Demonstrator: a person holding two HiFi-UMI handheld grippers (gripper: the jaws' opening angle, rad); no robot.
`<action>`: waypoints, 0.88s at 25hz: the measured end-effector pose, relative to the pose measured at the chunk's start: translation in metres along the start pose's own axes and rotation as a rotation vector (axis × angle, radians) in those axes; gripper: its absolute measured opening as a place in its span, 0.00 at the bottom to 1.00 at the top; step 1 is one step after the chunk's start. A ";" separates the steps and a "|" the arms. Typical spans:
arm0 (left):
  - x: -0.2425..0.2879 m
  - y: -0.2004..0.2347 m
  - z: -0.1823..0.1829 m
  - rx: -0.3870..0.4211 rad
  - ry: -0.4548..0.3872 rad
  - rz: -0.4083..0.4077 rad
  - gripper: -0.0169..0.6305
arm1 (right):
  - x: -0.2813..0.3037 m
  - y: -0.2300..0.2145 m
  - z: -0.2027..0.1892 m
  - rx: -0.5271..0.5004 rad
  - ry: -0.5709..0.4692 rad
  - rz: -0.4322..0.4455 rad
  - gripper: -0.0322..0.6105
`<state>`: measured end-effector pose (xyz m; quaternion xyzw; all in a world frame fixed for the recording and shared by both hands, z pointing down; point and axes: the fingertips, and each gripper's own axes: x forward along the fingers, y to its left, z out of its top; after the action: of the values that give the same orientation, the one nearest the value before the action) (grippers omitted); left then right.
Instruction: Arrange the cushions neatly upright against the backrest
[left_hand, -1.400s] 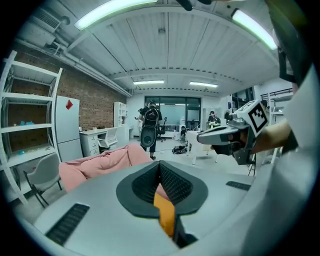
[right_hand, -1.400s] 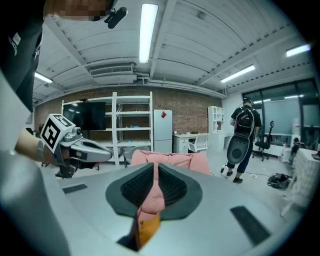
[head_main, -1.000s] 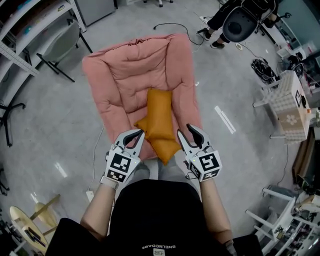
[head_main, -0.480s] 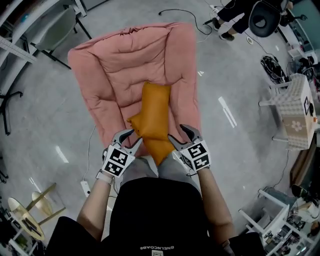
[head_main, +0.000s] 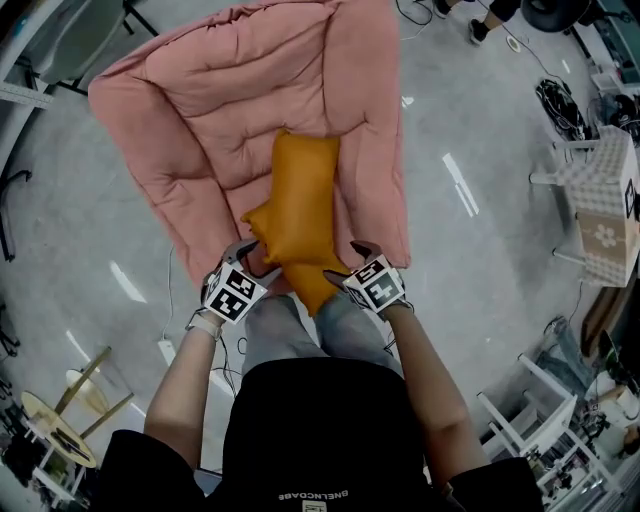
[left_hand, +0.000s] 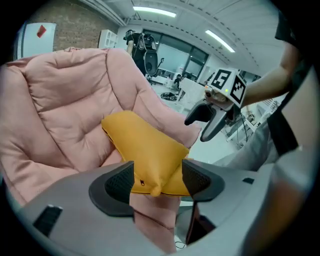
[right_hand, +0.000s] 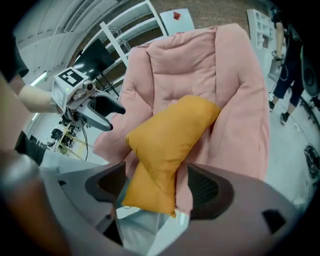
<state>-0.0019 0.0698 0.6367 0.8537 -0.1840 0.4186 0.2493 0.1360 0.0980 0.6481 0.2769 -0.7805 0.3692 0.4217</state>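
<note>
Pink chair, padded, on grey floor; its backrest lies at the far end and its seat runs toward the person. Two orange cushions, both flat on the seat, neither upright nor against the backrest. Far cushion lies lengthwise along the seat's middle. Near cushion is partly tucked under the first one's near end, and its near tip overhangs the seat edge above the person's knees. Left gripper sits at the cushions' near left; its jaws are apart and have just been opening, with a cushion corner between the pads, unpressed. Right gripper sits at the near right; its jaws are likewise apart and have just been opening, the near cushion loose between them. Chequered box stands far right, well apart from the chair.
</note>
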 end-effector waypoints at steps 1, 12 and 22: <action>0.008 0.001 -0.006 -0.007 0.017 -0.007 0.49 | 0.009 -0.001 -0.007 0.001 0.017 0.005 0.63; 0.064 0.011 -0.063 -0.022 0.219 -0.028 0.51 | 0.080 -0.008 -0.029 0.075 0.098 0.054 0.63; 0.055 0.001 -0.038 -0.045 0.167 -0.062 0.32 | 0.059 -0.004 -0.012 0.070 0.016 0.043 0.45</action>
<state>0.0056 0.0854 0.7016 0.8152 -0.1456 0.4762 0.2957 0.1159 0.0979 0.7045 0.2715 -0.7695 0.4074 0.4100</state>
